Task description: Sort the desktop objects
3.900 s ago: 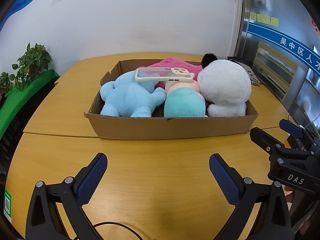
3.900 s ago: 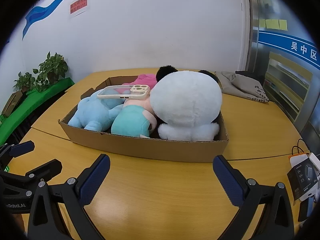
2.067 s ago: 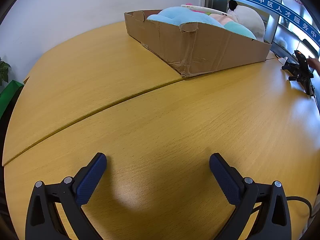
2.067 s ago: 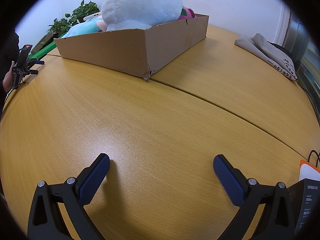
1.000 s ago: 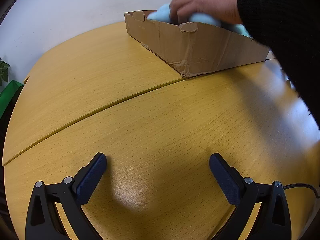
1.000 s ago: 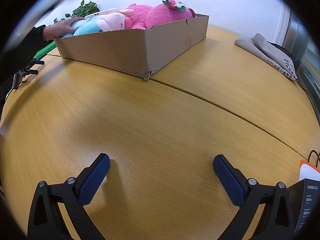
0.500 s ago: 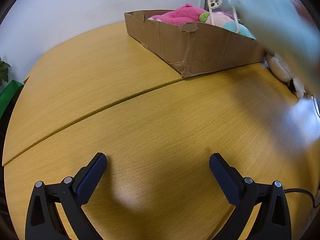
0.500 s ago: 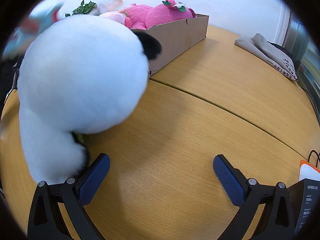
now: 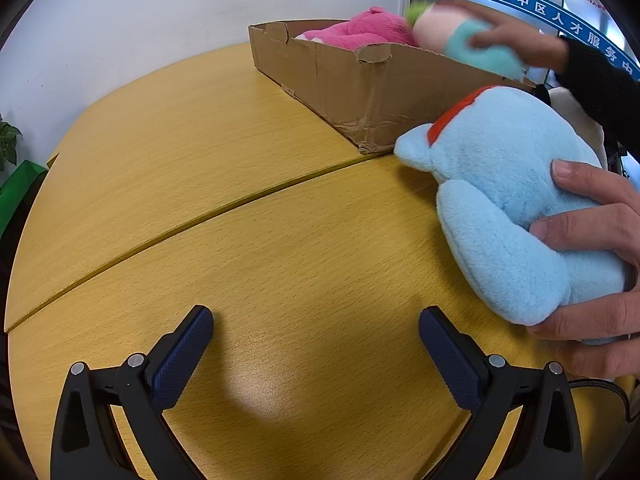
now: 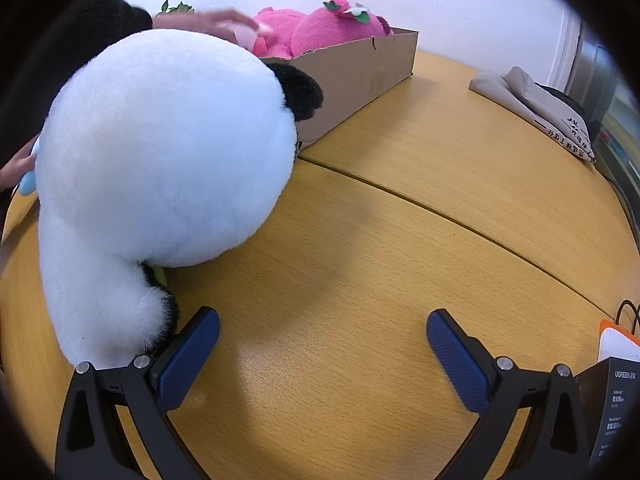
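1. The black box [image 10: 616, 412] just right of the right gripper's [image 10: 322, 344] jaws is showing the word "UGREEN"; a blue wall sign [image 9: 560, 20] far ahead of the left gripper [image 9: 316, 346] is carrying white Chinese characters, and the folded grey bag [image 10: 536, 108] ahead-right of the right jaws has dark writing too small to read
2. Both grippers are lying low on the wooden counter [image 9: 240, 200], jaws spread wide and holding nothing
3. A bare hand [image 9: 592, 264] is pressing the light blue plush [image 9: 520, 208] onto the counter ahead-right of the left jaws, fingers wrapping its body
4. Another hand [image 9: 516, 40], in a black sleeve [image 9: 600, 84], is reaching over the cardboard box [image 9: 360, 84] far ahead and gripping a blurred pink-and-teal plush [image 9: 464, 40]
5. The pink plush [image 10: 320, 28] is lying inside the box
6. The white panda plush [image 10: 160, 168] is sitting on the counter, touching the left finger of the right jaws
7. Half a second ago the blue plush was a blur in the air; now it is resting on the counter, while the panda and both grippers are staying put
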Demonstrator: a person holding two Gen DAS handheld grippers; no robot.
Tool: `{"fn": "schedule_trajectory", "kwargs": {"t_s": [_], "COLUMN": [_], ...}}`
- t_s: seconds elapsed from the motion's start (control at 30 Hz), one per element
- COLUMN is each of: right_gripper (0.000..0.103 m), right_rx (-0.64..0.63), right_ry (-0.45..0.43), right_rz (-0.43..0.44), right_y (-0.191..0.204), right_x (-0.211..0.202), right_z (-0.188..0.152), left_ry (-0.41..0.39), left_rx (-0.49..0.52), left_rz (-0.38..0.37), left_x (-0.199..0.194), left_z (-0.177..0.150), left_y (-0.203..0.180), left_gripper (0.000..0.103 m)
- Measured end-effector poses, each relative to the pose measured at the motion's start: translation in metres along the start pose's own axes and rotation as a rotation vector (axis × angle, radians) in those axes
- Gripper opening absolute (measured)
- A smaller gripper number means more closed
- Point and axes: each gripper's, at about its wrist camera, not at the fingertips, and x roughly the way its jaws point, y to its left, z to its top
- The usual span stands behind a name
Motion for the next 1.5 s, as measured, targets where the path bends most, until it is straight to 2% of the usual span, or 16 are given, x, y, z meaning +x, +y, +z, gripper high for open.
{"fn": "schedule_trajectory", "kwargs": {"t_s": [1.5], "right_gripper": [0.103], "right_rx": [0.0], "right_ry": [-0.001], "right_rz": [-0.001], "right_y": [-0.0003], "right_x": [-0.0011], "right_z": [-0.0002], "left_ry": [-0.001], "left_rx": [-0.001], "left_rz": [-0.001], "left_x": [0.0016], "left_z": [0.0024], "left_y": [-0.0013], "left_gripper": [0.103]}}
